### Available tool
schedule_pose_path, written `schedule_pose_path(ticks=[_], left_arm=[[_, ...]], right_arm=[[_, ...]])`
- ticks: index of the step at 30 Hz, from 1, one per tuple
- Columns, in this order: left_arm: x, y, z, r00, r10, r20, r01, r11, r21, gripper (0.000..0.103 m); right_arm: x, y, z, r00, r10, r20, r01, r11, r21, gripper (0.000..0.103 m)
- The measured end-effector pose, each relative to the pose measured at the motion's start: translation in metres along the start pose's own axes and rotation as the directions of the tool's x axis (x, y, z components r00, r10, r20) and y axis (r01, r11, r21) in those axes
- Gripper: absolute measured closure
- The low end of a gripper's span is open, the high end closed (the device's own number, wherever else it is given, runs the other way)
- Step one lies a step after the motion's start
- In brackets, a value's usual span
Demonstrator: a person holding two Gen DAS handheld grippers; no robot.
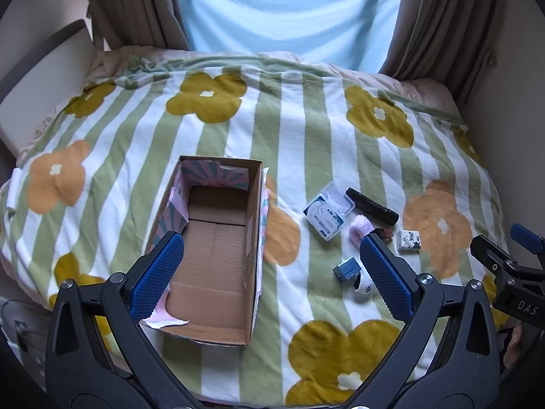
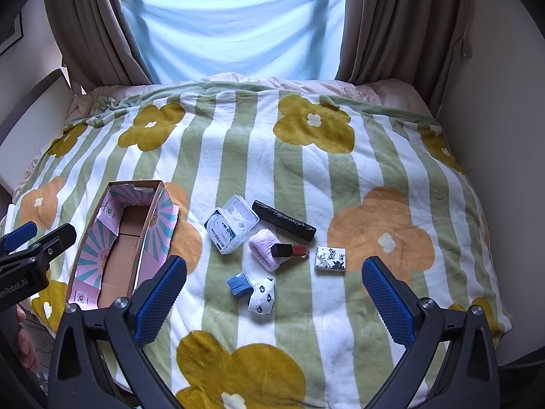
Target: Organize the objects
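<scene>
An open, empty cardboard box (image 1: 218,238) (image 2: 119,248) lies on the flowered blanket. To its right lie several small items: a clear floss-pick case (image 2: 231,223) (image 1: 325,209), a black roll (image 2: 283,220) (image 1: 372,206), a pink fluffy band (image 2: 264,247) (image 1: 360,226), a dark-and-red lipstick (image 2: 290,250), a white patterned box (image 2: 329,258) (image 1: 410,240), a blue block (image 2: 239,283) (image 1: 347,268) and a spotted white roll (image 2: 261,294) (image 1: 363,288). My left gripper (image 1: 269,272) is open and empty above the box's near right side. My right gripper (image 2: 274,301) is open and empty, just short of the items.
The blanket (image 2: 306,177) covers a bed that ends at curtains (image 2: 92,30) and a blue-covered window. A wall stands on the right and a headboard (image 1: 41,78) on the left. Each gripper shows at the edge of the other's view.
</scene>
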State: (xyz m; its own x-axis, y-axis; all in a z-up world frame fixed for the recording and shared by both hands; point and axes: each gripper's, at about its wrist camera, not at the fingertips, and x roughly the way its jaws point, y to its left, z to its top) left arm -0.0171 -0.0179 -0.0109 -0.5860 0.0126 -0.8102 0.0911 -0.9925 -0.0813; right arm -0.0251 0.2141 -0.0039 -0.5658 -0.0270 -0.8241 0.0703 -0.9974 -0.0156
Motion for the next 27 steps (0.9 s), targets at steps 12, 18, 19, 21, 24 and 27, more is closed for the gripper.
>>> schedule_pose_path(ticks=[12, 18, 19, 21, 24, 27], left_arm=[[-0.01, -0.011, 0.004, 0.999, 0.022, 0.044, -0.025, 0.998, 0.064, 0.001], [-0.01, -0.013, 0.007, 0.999, 0.017, 0.046, -0.019, 0.998, 0.053, 0.001], [-0.01, -0.013, 0.007, 0.999, 0.012, 0.046, -0.015, 0.999, 0.05, 0.001], [-0.01, -0.013, 0.008, 0.999, 0.011, 0.047, -0.013, 0.999, 0.041, 0.001], [-0.009, -0.015, 0.007, 0.999, 0.009, 0.05, -0.01, 0.999, 0.035, 0.001], [-0.009, -0.017, 0.007, 0.998, 0.015, 0.053, -0.016, 1.0, 0.025, 0.001]], right_arm=[[-0.001, 0.003, 0.004, 1.0, 0.009, 0.015, -0.009, 1.0, -0.018, 0.001], [-0.001, 0.003, 0.005, 1.0, 0.005, 0.018, -0.005, 1.0, -0.02, 0.001], [-0.002, 0.003, 0.006, 1.0, 0.004, 0.019, -0.004, 1.0, -0.021, 0.001], [-0.002, 0.003, 0.006, 1.0, 0.003, 0.02, -0.003, 1.0, -0.02, 0.001], [-0.003, 0.002, 0.007, 1.0, 0.006, 0.021, -0.005, 1.0, -0.018, 0.001], [-0.004, 0.002, 0.007, 1.0, 0.002, 0.024, -0.001, 1.0, -0.019, 0.001]])
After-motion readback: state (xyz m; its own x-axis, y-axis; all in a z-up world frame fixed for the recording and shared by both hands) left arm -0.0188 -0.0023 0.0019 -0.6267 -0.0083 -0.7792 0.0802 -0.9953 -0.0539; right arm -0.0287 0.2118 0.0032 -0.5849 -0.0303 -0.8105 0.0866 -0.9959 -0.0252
